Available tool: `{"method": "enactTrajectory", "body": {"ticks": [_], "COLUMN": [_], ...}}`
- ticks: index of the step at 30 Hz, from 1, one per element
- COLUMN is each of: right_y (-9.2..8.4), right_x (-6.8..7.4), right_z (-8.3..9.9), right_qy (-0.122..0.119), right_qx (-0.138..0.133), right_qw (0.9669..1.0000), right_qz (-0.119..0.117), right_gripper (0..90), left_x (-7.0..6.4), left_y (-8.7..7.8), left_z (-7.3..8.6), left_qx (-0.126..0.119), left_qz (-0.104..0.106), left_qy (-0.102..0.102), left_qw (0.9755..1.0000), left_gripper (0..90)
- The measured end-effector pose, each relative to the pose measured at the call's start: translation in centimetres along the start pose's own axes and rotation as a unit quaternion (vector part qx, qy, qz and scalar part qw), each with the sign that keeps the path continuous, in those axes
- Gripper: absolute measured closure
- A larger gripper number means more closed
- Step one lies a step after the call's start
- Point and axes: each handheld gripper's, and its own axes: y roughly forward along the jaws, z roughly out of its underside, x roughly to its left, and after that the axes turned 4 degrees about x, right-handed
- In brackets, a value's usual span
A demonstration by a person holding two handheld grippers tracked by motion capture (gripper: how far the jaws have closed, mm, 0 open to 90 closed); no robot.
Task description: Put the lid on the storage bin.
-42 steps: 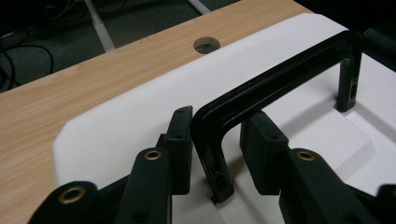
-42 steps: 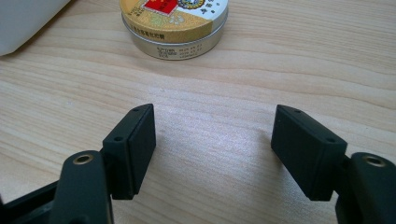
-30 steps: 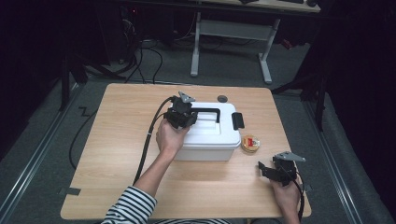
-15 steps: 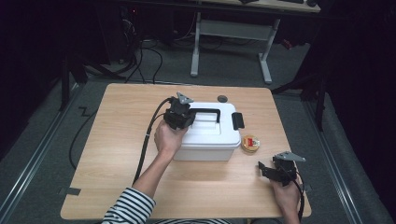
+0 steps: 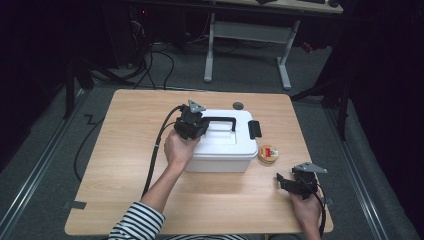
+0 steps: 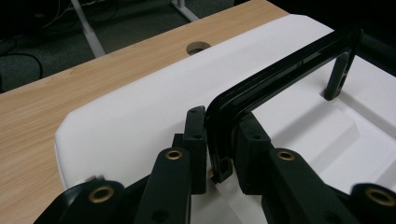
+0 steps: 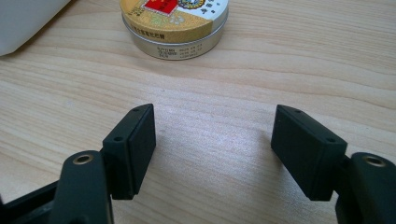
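Handle [image 6: 280, 77] of white box [image 5: 225, 147] clamped in closing left hand-held gripper [image 6: 219, 140], right hand-held gripper [image 7: 212, 154] open.

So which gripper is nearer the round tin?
Right. The right gripper sits open just in front of the tin; the left gripper is across the box, on its handle.

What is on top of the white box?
A black handle stands on the white box's lid, and the left tongs have just closed around one end of it. A black latch sits at the right side. What is inside stays hidden, because the lid is shut.
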Motion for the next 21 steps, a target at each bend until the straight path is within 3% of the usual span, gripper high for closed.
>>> {"method": "enactTrajectory", "body": {"ticks": [21], "right_y": [0.0], "right_x": [0.0], "right_z": [0.0], "right_qy": [0.0], "right_qx": [0.0], "right_qw": [1.0], "right_qz": [0.0], "right_gripper": [30.9], "left_x": [0.1], "left_y": [-0.53], "left_z": [0.15], "left_qx": [-0.015], "left_qz": [0.016], "left_qy": [0.008], "left_qw": [0.9997], "left_gripper": [77.4]}}
